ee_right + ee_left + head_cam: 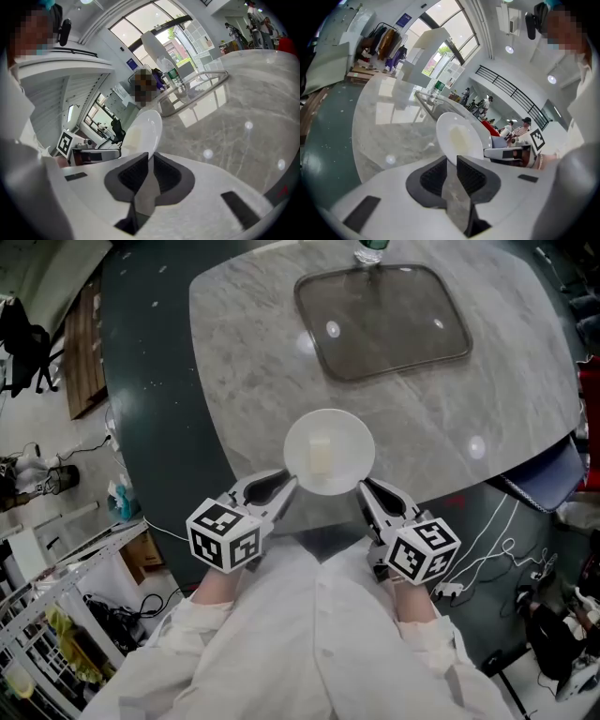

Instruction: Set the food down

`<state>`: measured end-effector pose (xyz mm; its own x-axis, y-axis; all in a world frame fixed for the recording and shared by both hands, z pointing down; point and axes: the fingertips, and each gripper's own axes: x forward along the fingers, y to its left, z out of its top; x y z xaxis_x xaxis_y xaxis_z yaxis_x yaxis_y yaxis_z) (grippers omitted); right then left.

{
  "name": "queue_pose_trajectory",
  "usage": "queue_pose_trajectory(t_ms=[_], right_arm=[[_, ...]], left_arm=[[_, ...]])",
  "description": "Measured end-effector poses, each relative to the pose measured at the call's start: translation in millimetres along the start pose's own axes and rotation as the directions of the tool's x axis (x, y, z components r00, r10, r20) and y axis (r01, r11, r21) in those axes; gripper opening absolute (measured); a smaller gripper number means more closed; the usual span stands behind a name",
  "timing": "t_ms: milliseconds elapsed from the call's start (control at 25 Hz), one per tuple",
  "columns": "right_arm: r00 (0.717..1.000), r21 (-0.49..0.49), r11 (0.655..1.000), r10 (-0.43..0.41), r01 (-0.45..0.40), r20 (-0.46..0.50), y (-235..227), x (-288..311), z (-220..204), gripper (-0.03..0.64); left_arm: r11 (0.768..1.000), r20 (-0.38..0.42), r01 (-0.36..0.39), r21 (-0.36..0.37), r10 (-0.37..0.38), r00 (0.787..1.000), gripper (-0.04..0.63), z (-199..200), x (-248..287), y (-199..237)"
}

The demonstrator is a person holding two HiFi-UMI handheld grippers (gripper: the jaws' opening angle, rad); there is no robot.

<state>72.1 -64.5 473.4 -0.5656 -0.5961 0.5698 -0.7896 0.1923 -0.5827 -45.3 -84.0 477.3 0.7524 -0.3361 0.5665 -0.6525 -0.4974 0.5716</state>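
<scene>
The marble counter (525, 381) carries an empty dark tray (384, 320) at its far side, with a green-capped bottle (371, 251) just beyond it. The white plate (300, 442) hangs over the counter's near edge. The left hand-held gripper (286, 486) and right hand-held gripper (367, 488) each have their jaws pinched on opposite sides of its rim. A pale block of food (322, 457) sits at its middle. The setting-down looks not yet done: the plate appears carried, with lowering and release left. No writing is readable; the bottle's label is too small, and the cubes show only square markers.
</scene>
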Motion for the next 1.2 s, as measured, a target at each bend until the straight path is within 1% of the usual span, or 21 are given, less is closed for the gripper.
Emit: queue_pose_trajectory(t_ms=[160, 320, 480, 720, 1040, 1200], right_arm=[[1.000, -0.024, 1.000, 0.021, -0.021, 0.003, -15.7, -0.8, 29.7, 0.030], [1.000, -0.038, 0.999, 0.023, -0.022, 0.016, -33.5, -4.8, 56.2, 0.030], [0.999, -0.054, 0.998, 0.032, -0.031, 0.026, -52.9, -3.6, 86.7, 0.031], [0.999, -0.101, 0.994, 0.051, -0.050, 0.016, -80.4, 1.7, 126.3, 0.030], [0.998, -0.137, 0.988, 0.067, -0.065, 0.010, -112.4, 21.1, 173.1, 0.031], [0.997, -0.137, 0.988, 0.072, -0.071, 0.002, -128.9, 30.1, 188.5, 0.031]], left_arm=[[1.000, 0.027, -0.025, -0.002, 0.025, 0.999, 0.071, 22.6, 17.6, -6.5], [0.999, 0.053, -0.034, -0.002, 0.034, 0.998, 0.071, 44.1, 35.4, -16.7], [0.999, 0.076, -0.044, 0.009, 0.043, 0.996, 0.071, 71.2, 57.7, -20.4], [0.998, 0.099, -0.051, 0.041, 0.047, 0.994, 0.071, 109.3, 89.0, -22.7], [0.997, 0.115, -0.064, 0.047, 0.058, 0.992, 0.071, 145.8, 129.2, -10.3], [0.996, 0.114, -0.073, 0.060, 0.066, 0.991, 0.071, 163.6, 148.0, -4.7]])
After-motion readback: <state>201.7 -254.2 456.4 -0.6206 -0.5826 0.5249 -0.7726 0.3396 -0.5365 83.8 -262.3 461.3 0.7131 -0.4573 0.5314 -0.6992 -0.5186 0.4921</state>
